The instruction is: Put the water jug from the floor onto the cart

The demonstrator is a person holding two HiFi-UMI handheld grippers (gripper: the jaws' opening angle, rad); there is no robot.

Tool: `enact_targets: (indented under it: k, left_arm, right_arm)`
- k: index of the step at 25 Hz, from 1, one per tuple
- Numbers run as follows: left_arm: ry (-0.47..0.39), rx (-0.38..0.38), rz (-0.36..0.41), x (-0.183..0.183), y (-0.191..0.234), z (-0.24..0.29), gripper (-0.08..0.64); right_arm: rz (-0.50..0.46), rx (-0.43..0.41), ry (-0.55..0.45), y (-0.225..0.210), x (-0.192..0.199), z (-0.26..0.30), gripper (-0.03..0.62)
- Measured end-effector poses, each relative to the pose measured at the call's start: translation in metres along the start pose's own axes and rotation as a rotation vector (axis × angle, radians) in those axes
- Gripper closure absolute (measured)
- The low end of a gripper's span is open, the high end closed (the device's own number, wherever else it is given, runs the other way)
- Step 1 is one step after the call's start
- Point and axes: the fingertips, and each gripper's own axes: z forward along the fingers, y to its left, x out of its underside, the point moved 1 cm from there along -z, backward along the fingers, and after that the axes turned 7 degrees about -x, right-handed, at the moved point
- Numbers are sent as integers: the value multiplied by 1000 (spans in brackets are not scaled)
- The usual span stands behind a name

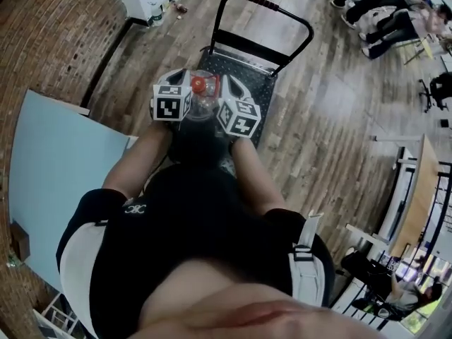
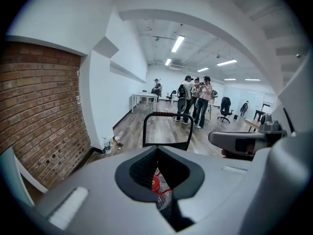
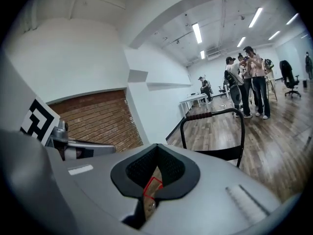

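The water jug is clear with a red cap and hangs in the air in front of the person, just short of the black cart. My left gripper is shut on its neck from the left, and my right gripper is shut on it from the right. In the left gripper view the red cap and clear plastic of the jug show in the gap of my left gripper. In the right gripper view a red-edged part of the jug sits inside my right gripper. The jug's body is mostly hidden.
The cart's tall black handle stands on its far side. A brick wall runs along the left, with a light-blue board leaning near it. Small bottles lie by a white pillar. Several people stand far down the room.
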Motion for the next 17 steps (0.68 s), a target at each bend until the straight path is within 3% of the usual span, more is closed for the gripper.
enact_targets:
  k: [8,17]
  left_arm:
    - [-34,-7,12,-33,-14,-21,560]
    - [-43,-23,26,-33,-10,-26,558]
  right_arm:
    - [-14,-10,-72,-6,-47,-11,580]
    - [-2,-23,-52,-7,-33,-17,580]
